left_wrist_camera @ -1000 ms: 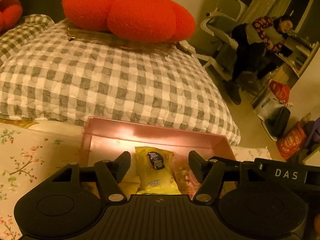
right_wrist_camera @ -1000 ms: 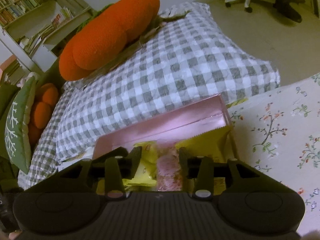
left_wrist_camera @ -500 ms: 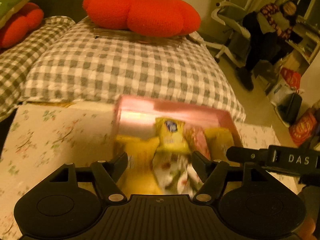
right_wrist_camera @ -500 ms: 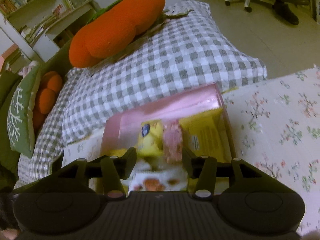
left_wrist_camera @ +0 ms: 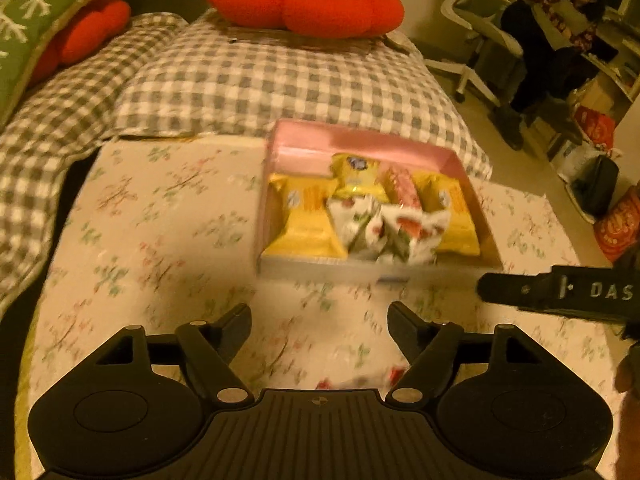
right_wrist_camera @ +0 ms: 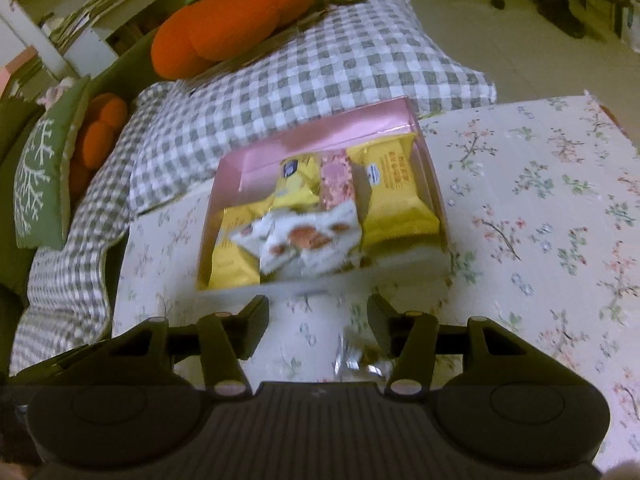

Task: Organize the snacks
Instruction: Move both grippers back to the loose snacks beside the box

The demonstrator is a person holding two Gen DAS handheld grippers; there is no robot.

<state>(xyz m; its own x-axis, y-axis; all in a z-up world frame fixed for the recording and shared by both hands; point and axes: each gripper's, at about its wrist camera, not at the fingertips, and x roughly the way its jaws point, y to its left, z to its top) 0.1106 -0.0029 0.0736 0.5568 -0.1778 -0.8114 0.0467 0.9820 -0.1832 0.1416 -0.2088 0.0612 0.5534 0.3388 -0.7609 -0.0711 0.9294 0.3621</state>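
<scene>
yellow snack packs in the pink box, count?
3: yellow packs at the box's left, back middle and right. White packs may hide more.

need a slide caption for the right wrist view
Right claw, opening and empty, short of the pink box of snack packets on the floral cloth.

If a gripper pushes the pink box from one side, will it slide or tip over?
The pink box is low and wide, so it would probably slide, not tip. The flowered cloth beneath may wrinkle. Its thin walls look like cardboard and might bend.

The left gripper [left_wrist_camera: 319, 322], jaws opening and empty, hangs over the floral cloth [left_wrist_camera: 160, 240] near the pink snack box [left_wrist_camera: 360, 142].
</scene>
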